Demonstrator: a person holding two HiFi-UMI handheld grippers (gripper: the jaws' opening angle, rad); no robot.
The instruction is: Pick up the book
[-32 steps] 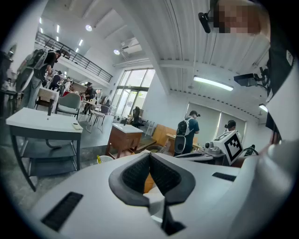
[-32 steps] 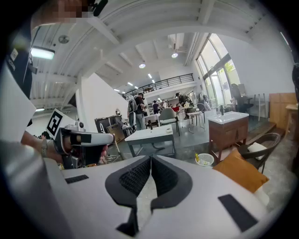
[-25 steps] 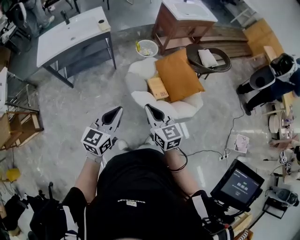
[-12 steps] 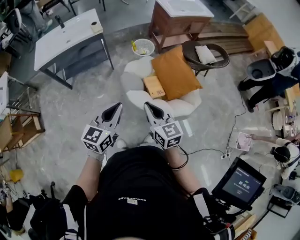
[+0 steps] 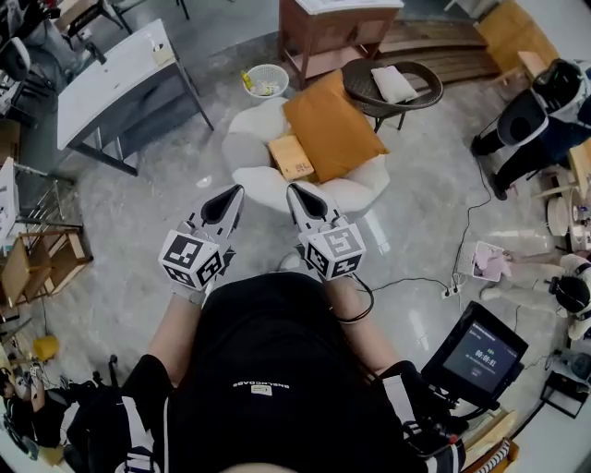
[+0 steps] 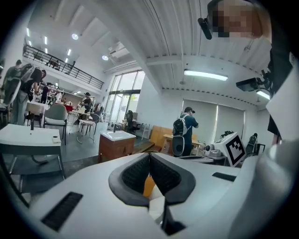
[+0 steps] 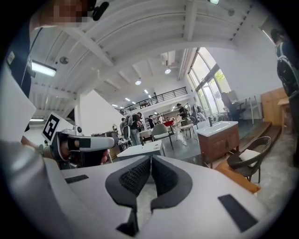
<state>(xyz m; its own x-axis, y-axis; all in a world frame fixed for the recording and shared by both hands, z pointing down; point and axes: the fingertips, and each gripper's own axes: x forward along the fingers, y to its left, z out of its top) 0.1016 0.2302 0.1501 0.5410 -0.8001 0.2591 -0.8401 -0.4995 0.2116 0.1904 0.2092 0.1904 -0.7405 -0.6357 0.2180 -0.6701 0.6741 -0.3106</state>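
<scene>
The book (image 5: pixel 290 156), brown and flat, lies on the seat of a white armchair (image 5: pixel 247 148), beside a big orange cushion (image 5: pixel 332 125). In the head view my left gripper (image 5: pixel 224 199) and right gripper (image 5: pixel 300 197) are held side by side just short of the armchair's front edge, pointing at it. Neither touches the book. In the left gripper view the left gripper (image 6: pixel 149 156) has its pads together with nothing held. The right gripper (image 7: pixel 151 158) looks the same in its own view, pads meeting and nothing between them.
A white table (image 5: pixel 111 78) stands at the far left, a wooden cabinet (image 5: pixel 323 28) and a waste basket (image 5: pixel 265 80) behind the armchair, a dark wicker chair (image 5: pixel 392 88) to its right. A cable (image 5: pixel 416 282) and a monitor (image 5: pixel 476 356) are at the right. A person (image 5: pixel 545 111) bends there.
Both grippers have moved forward together, and the armchair with the book now lies closer in front of their tips. Both stayed shut.
</scene>
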